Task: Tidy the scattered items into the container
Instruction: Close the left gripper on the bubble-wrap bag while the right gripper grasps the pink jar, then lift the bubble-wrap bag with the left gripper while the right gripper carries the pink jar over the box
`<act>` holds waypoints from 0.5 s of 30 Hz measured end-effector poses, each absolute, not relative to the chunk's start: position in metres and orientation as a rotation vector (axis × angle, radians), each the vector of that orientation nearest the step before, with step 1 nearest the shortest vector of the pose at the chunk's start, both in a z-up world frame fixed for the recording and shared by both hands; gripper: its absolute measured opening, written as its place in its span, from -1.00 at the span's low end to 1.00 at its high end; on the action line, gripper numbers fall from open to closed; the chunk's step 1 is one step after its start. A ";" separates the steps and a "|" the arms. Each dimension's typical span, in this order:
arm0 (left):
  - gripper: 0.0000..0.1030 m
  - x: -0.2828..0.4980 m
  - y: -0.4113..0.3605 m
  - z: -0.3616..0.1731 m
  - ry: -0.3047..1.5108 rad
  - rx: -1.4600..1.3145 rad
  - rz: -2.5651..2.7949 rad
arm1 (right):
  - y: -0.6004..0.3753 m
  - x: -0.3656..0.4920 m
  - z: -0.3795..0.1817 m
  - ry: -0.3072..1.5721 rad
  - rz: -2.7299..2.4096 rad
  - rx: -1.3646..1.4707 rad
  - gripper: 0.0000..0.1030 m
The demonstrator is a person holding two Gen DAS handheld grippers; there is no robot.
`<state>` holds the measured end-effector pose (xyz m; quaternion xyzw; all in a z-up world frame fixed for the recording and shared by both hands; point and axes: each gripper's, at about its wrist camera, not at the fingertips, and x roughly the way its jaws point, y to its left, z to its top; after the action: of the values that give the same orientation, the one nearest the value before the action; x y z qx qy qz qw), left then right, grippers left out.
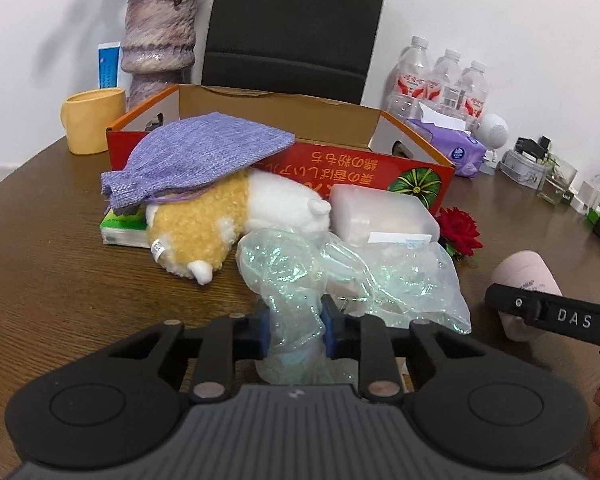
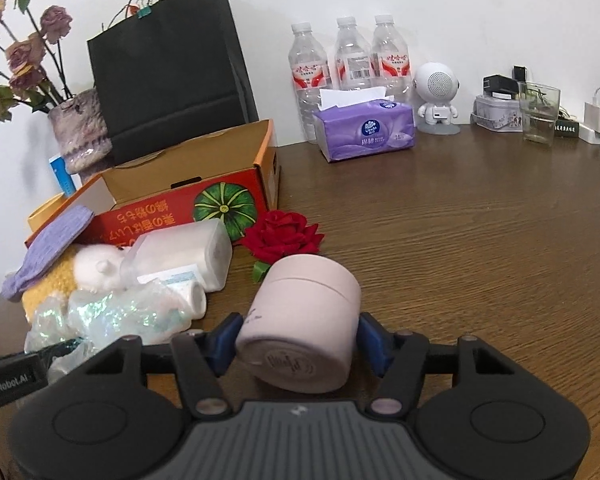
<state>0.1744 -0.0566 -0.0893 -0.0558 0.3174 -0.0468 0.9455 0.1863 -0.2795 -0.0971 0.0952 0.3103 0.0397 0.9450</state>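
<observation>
Iridescent plastic bag point(image 1: 340, 276): light, crinkly, slippery; left gripper point(image 1: 296, 330) pinches its bunched neck. Pink jar point(image 2: 304, 324): rigid, smooth; right gripper point(image 2: 300, 340) clasps its sides.

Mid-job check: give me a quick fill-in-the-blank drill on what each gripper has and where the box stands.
1. The left gripper is closed on the iridescent ____ bag.
2. The right gripper has the ____ cylindrical jar between its fingers.
3. The cardboard box shows a green ____ on its red side.
4. The purple pouch lies on the ____ toy.

Missing words: plastic; pink; pumpkin; plush
</observation>
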 end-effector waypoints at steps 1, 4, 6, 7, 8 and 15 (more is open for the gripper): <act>-0.52 0.173 -0.058 -0.089 0.642 -0.104 -0.100 | -0.279 0.186 -0.097 0.630 0.082 0.191 0.19; -0.56 0.171 -0.062 -0.089 0.636 -0.082 -0.108 | -0.277 0.185 -0.097 0.624 0.082 0.172 0.19; -0.58 0.170 -0.065 -0.090 0.635 -0.071 -0.110 | -0.275 0.184 -0.097 0.620 0.081 0.160 0.19; -0.58 0.170 -0.065 -0.090 0.636 -0.069 -0.105 | -0.275 0.184 -0.097 0.619 0.082 0.156 0.19; -0.58 0.170 -0.065 -0.091 0.636 -0.067 -0.099 | -0.274 0.184 -0.097 0.618 0.083 0.153 0.19; -0.69 0.166 -0.069 -0.093 0.620 -0.039 -0.078 | -0.276 0.185 -0.097 0.617 0.091 0.155 0.19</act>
<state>0.1662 -0.0687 -0.0928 -0.0194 0.3051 -0.0383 0.9513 0.1847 -0.2762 -0.0970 0.0761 0.3033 0.0448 0.9488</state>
